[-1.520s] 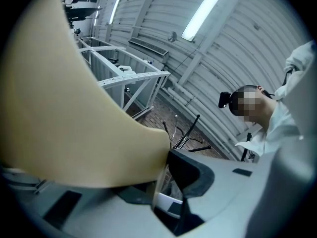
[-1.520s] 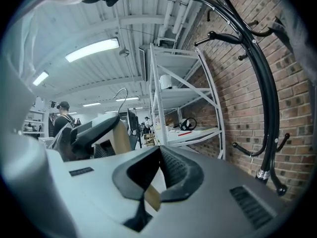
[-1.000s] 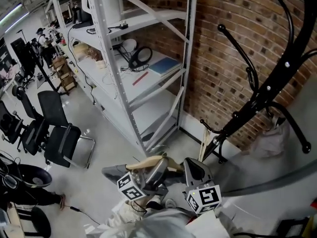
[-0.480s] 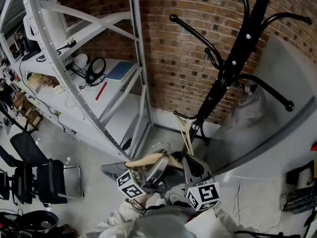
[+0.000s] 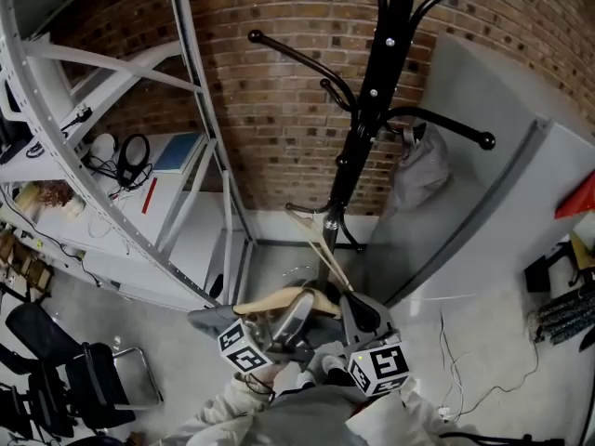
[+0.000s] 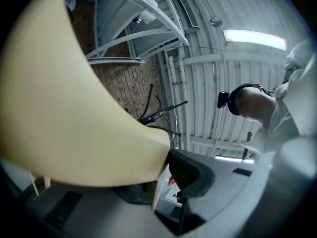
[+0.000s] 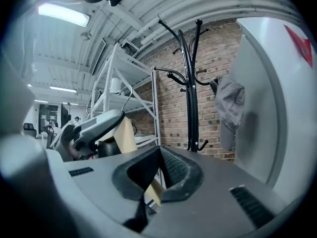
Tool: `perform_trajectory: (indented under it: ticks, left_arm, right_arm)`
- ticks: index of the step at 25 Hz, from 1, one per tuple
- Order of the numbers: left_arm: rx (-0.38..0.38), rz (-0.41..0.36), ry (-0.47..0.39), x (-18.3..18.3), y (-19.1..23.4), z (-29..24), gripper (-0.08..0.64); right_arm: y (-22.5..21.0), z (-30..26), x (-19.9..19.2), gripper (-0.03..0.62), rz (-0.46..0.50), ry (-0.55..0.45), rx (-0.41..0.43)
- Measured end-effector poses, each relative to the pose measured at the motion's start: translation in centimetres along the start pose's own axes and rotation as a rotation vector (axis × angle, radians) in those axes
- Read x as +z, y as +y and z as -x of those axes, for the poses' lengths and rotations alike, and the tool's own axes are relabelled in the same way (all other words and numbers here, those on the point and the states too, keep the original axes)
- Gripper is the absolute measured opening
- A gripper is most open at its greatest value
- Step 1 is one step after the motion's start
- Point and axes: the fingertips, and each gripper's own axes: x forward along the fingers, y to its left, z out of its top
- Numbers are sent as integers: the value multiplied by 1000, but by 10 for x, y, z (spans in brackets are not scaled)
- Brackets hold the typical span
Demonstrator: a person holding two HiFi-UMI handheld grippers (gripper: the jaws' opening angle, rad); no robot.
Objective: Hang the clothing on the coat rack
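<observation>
Against the brick wall [image 5: 279, 110], a coat rack [image 5: 376, 72] stands beside grey shelving [image 5: 177, 249].

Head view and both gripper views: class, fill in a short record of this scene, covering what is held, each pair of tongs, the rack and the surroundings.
Held item: wooden hanger
Left tongs: closed on the hanger's broad end
Right tongs: closed on a thin edge of the hanger
Coat rack: black, upright, against the brick wall
Already on rack: grey garment
By rack base: second hanger, leaning
Left side: white metal shelving
</observation>
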Motion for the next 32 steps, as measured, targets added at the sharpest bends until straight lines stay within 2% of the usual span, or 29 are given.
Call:
perform_trajectory:
  ticks: [11,17,24,32]
  left_arm:
    - [-87,70,69,-33,-17,-29,103]
    - [-105,95,89,-53,-16,-50,103]
    - [-109,100,99,-74,-15,-78,103]
    - [-77,58,70,-74,-9,-100,103]
  right_arm:
    - [-30,40,5,23,4,-8,-129]
    - [-57,52,3,24,-13,-19,-168]
    - [-92,61,5,23,-22,-23,-179]
    - [-114,56,16,24,-20,-51,-124]
